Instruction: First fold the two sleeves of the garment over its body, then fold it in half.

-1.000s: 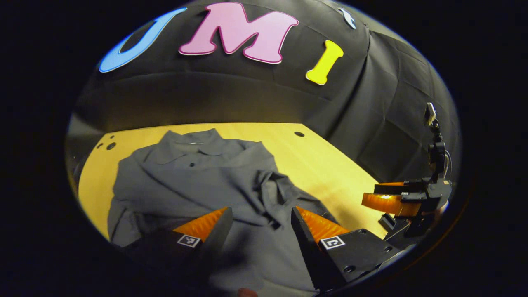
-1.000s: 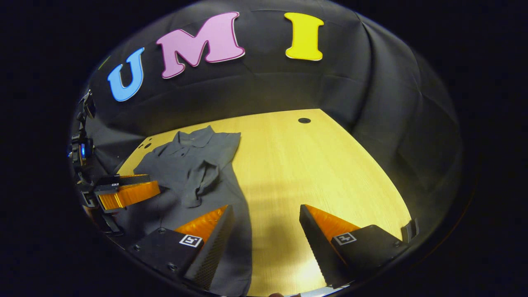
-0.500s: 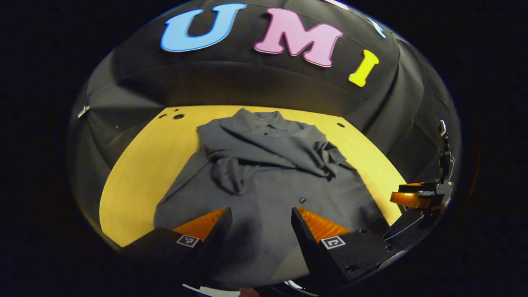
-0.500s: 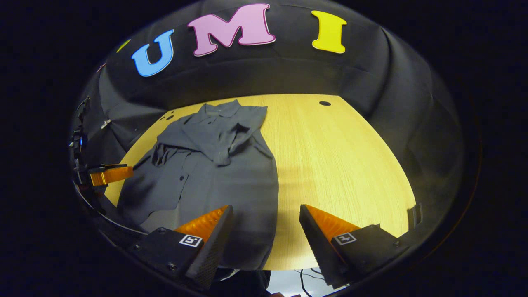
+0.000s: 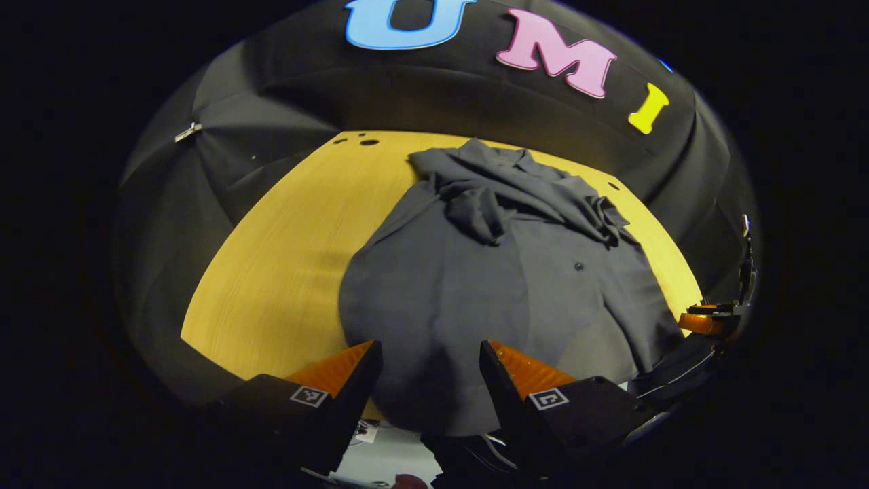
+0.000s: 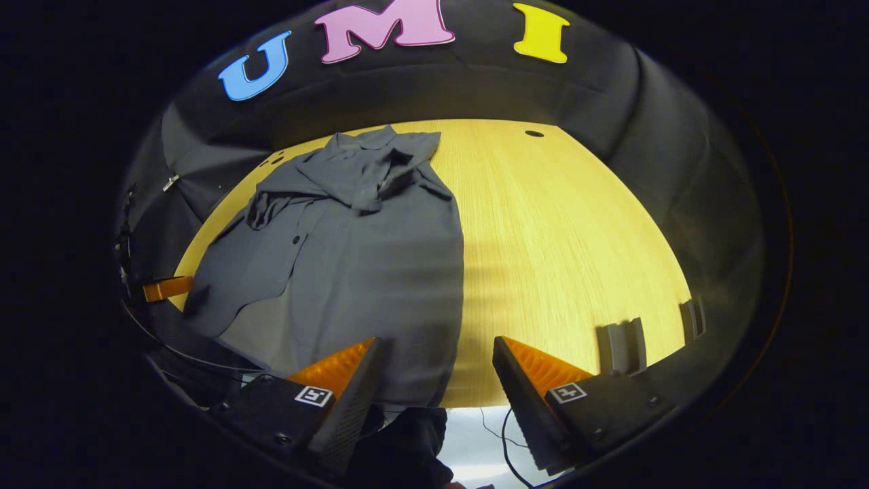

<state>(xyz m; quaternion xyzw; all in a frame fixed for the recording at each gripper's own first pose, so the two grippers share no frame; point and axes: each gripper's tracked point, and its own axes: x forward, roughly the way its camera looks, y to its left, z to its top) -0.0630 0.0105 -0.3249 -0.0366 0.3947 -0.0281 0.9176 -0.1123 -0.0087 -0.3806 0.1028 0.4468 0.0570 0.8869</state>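
Grey shirt lies flat on the wooden surface, centre of the left gripper view, collar toward the far wall; both sleeves lie bunched over the chest; hem reaches the near edge. In the right gripper view the shirt sits left of centre, bare surface to its right. Left claw spread, nothing between its fingers, low over the hem; right claw likewise spread, at the hem's corner.
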